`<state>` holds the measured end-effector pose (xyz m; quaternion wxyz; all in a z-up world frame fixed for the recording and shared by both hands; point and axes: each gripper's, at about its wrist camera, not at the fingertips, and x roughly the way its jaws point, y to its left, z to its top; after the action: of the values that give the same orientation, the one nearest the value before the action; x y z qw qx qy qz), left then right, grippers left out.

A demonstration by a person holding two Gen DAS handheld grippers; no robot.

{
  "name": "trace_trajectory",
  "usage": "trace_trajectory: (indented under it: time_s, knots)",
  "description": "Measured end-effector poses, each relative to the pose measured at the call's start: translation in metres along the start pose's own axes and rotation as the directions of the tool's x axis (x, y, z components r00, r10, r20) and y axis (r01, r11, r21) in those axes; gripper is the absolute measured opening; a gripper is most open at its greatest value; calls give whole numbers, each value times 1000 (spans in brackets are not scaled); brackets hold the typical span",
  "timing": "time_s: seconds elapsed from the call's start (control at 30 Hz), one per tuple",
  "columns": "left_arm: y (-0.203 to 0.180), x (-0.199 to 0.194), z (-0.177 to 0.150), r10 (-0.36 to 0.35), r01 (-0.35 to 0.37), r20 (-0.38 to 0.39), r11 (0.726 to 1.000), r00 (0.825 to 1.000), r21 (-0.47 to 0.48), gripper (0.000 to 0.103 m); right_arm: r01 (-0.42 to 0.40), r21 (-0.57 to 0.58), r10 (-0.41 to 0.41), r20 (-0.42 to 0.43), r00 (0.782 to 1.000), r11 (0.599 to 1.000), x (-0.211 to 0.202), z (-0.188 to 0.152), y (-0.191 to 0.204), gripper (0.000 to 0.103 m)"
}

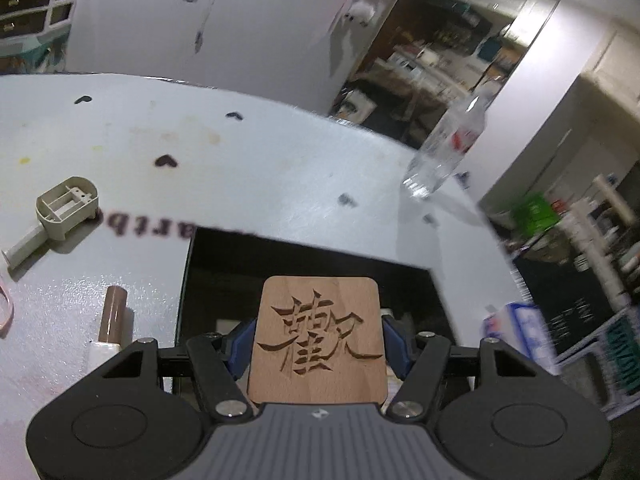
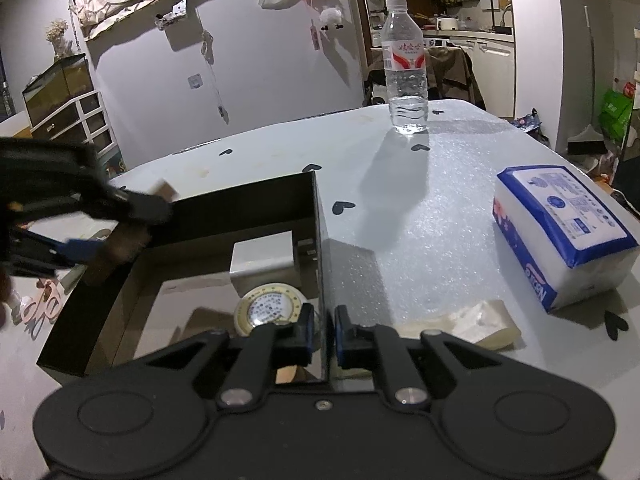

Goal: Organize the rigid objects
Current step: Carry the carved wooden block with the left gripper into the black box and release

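Wooden block (image 1: 318, 340) sits clamped between left gripper's (image 1: 318, 342) fingers (image 1: 242, 338).

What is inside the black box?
Inside the black box sit a white block and a round tin. The right gripper, clamped on the wall, hides the near corner.

Left gripper (image 1: 318, 344) jaws clamped on something, held aloft; right gripper (image 2: 323, 330) jaws nearly closed, pinching something.
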<state>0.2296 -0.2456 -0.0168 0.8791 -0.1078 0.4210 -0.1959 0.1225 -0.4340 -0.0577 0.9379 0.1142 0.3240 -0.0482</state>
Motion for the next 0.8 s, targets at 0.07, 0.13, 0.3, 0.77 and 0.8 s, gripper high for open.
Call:
trace_trajectory:
  time_s: [0.07, 0.13, 0.3, 0.77, 0.8]
  knots:
    - [-5, 10, -2, 64, -64, 1, 998, 998, 23, 65, -2, -6, 2, 2, 1000, 1000, 0, 0, 0, 11]
    - [-11, 13, -3, 101, -102, 27, 993, 995, 65, 65, -5, -9, 5, 6, 1000, 1000, -1, -1, 0, 11]
    - [-25, 26, -4, 148, -152, 38, 981, 988, 117, 65, -8, -15, 8, 12, 1000, 1000, -2, -2, 0, 11]
    - [-35, 47, -9, 273, -274, 30, 955, 962, 114, 65, -32, -18, 33, 20, 999, 999, -3, -3, -4, 13]
    - [-35, 48, -9, 275, -276, 22, 955, 961, 110, 65, -33, -19, 34, 19, 999, 999, -3, -3, -4, 13]
